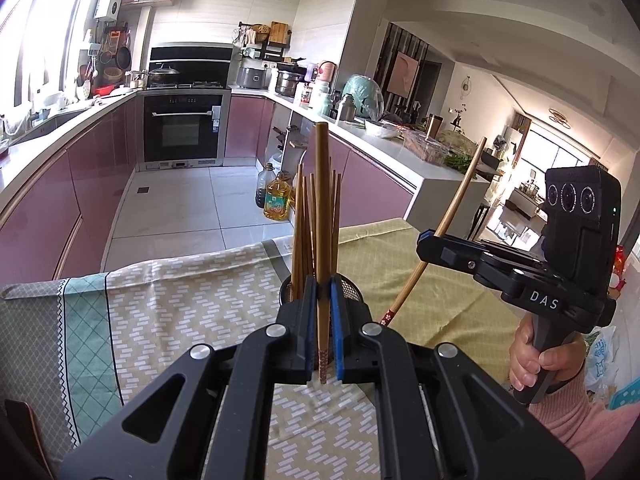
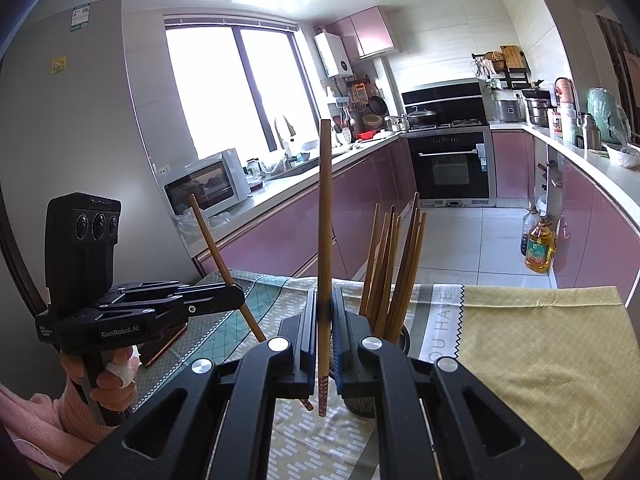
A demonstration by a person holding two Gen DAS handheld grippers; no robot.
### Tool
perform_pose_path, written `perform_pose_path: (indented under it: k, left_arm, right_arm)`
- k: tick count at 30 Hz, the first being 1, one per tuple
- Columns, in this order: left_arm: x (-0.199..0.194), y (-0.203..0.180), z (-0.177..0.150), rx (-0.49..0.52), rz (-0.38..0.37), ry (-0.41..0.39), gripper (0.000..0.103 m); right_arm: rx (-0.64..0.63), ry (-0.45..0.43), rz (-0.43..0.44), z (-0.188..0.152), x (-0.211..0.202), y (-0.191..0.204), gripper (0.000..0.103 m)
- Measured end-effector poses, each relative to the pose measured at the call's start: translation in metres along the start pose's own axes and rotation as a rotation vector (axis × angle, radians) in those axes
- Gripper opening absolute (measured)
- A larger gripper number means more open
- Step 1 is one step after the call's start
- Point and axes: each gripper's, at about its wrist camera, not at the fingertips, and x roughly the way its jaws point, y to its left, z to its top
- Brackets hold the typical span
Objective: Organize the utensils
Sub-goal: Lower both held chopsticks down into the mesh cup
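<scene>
Black jaws of the left gripper fill the foreground of the left wrist view, closed on a chopstick that stands nearly upright between the blue pads, its patterned tip hanging just below them above the desk. In the right wrist view this gripper shows from the side, its chopstick leaning up to the left.

Largest in sight is the desk, covered by a patterned cloth in green, grey and white, with a plain yellow cloth laid on its right part. On the desk, just behind the left jaws, stands a dark mesh holder with a bundle of chopsticks upright in it, ends fanning out. The right wrist view shows the holder just right of the right jaws, its bundle leaning slightly.

Over on the right, the right gripper is held by a hand in a pink sleeve, above the desk. Its jaws are shut on a second chopstick, which slants up to the right with its flowered tip low, near the holder. In its own view, the right gripper pinches that chopstick almost vertically.

A phone lies flat on the desk beneath the left gripper.
</scene>
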Motion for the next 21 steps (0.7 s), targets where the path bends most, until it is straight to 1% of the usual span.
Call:
perform_pose_path:
  k: [21]
  left_arm:
    - [-0.003,-0.002,0.017,0.020,-0.012,-0.033,0.007]
  right_arm:
    - [-0.011,-0.021,-0.003,0.019,0.003,0.000,0.006]
